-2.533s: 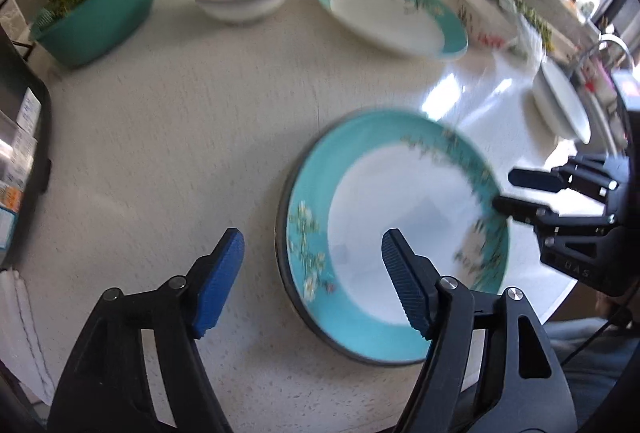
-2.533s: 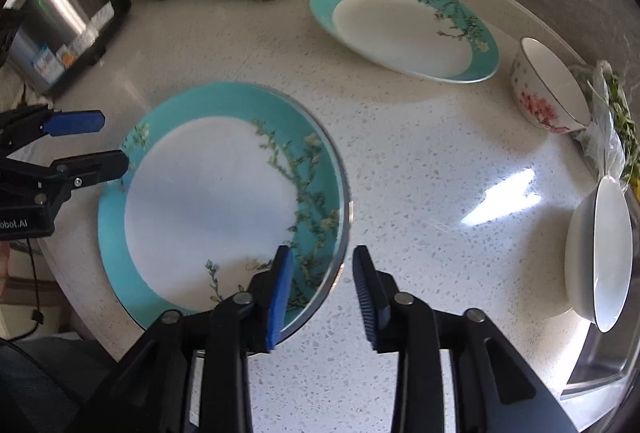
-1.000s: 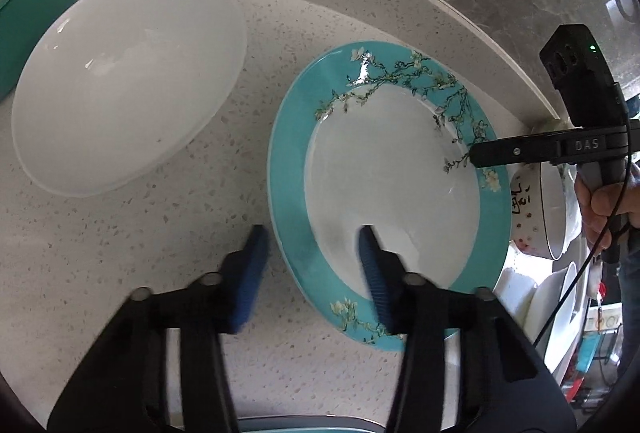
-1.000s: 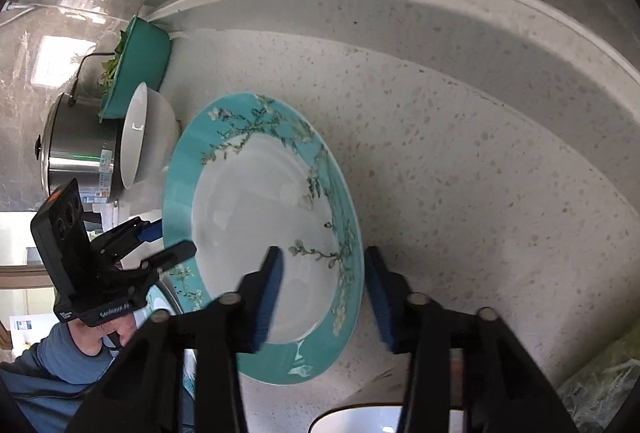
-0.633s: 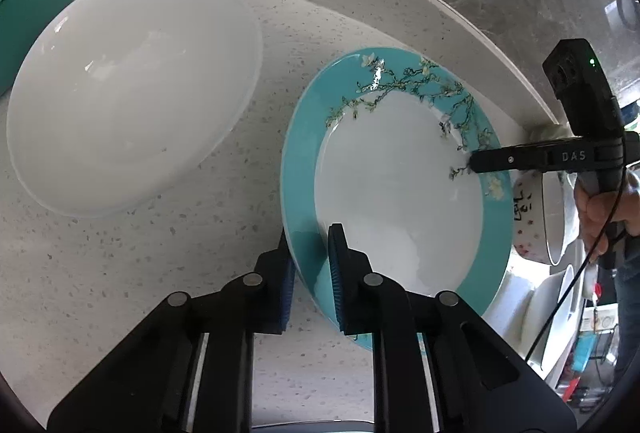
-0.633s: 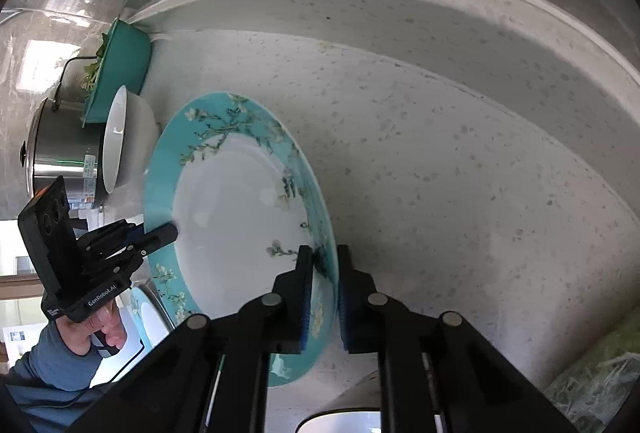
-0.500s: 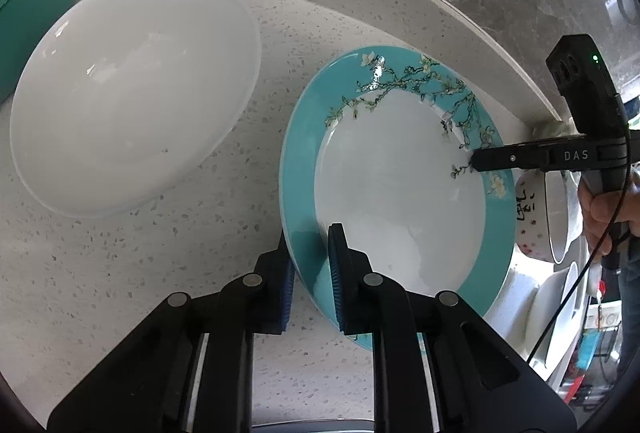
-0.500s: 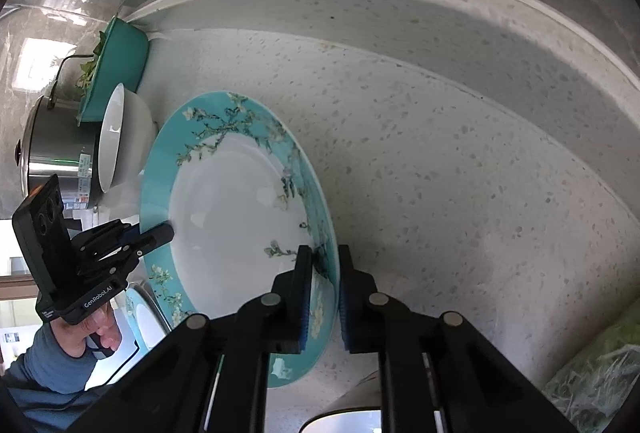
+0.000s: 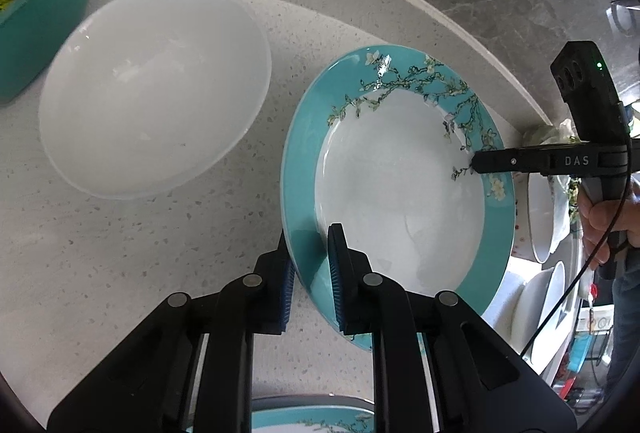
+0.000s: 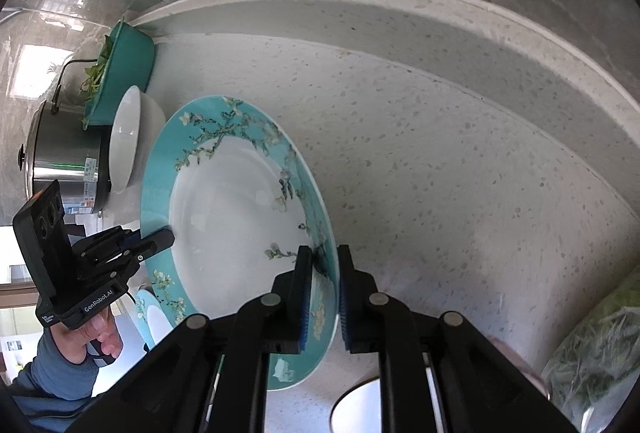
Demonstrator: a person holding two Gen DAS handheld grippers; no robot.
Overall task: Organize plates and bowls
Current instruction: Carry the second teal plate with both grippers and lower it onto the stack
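A teal-rimmed plate [image 9: 400, 193] with a blossom pattern and a white centre sits near the back of the speckled counter [image 9: 120, 273]. My left gripper [image 9: 310, 273] is shut on its near left rim, one blue pad above and one below. My right gripper [image 10: 322, 289] is shut on the opposite rim, and its tip [image 9: 476, 165] shows in the left wrist view. In the right wrist view the plate [image 10: 236, 225] has the left gripper [image 10: 160, 237] on its far side. A plain white bowl [image 9: 156, 85] stands just left of the plate.
A teal basin of greens [image 9: 40, 5] and a steel rice cooker [image 10: 60, 161] stand beyond the white bowl [image 10: 128, 137]. A second teal plate [image 9: 312, 421] lies nearer me. A floral bowl [image 9: 540, 213], another white bowl [image 9: 548, 293] and bagged greens [image 10: 600, 365] crowd the right side. The backsplash ledge [image 10: 400, 13] runs behind.
Both grippers left the near plate, came to the far plate and closed on its opposite rims. Over the last half second nothing has shifted noticeably.
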